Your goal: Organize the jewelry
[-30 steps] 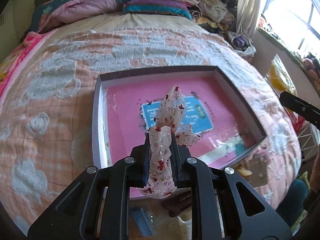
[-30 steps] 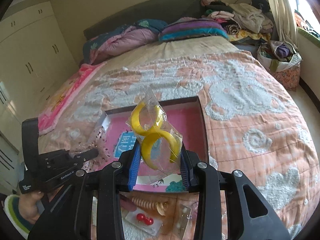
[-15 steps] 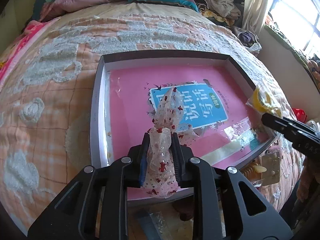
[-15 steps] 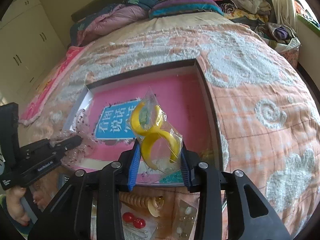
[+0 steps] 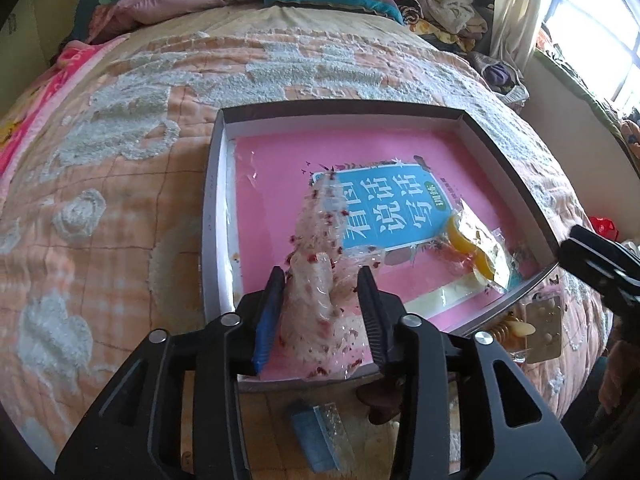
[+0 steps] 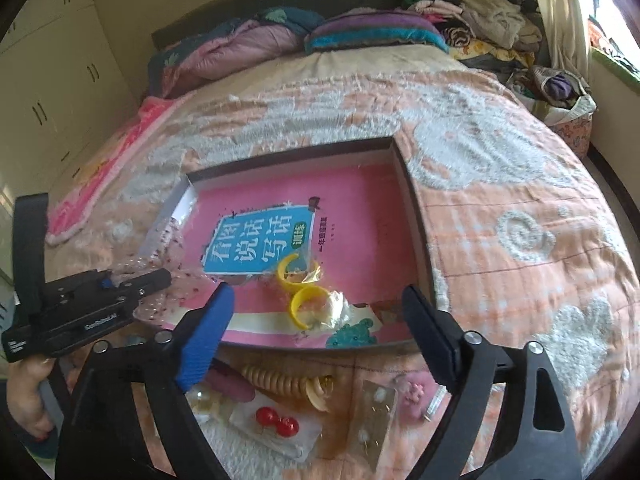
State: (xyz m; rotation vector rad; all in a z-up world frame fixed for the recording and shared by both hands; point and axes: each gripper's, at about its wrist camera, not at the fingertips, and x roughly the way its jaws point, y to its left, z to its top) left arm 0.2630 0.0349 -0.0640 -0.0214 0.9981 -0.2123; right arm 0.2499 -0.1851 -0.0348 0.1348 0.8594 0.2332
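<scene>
A shallow grey box lies on the bedspread with a pink book lining its bottom. My left gripper hangs over the box's near edge, its jaws opening. A clear bag with a pink spotted ribbon bow sits blurred between them, loose from the pads. My right gripper is opening wide with nothing between its fingers. Below it a clear bag of yellow hoops lies on the book, also visible in the left wrist view. The left gripper shows at the box's left side.
Loose pieces lie on the bedspread in front of the box: a beige spiral hair tie, bagged red beads, an earring card and a blue packet. Pillows and clothes pile up at the far end. A hand holds the left gripper.
The right jaws spread wide and the yellow hoops bag dropped into the box. The left jaws parted and the ribbon bag sagged. Both grippers came lower over the box.
</scene>
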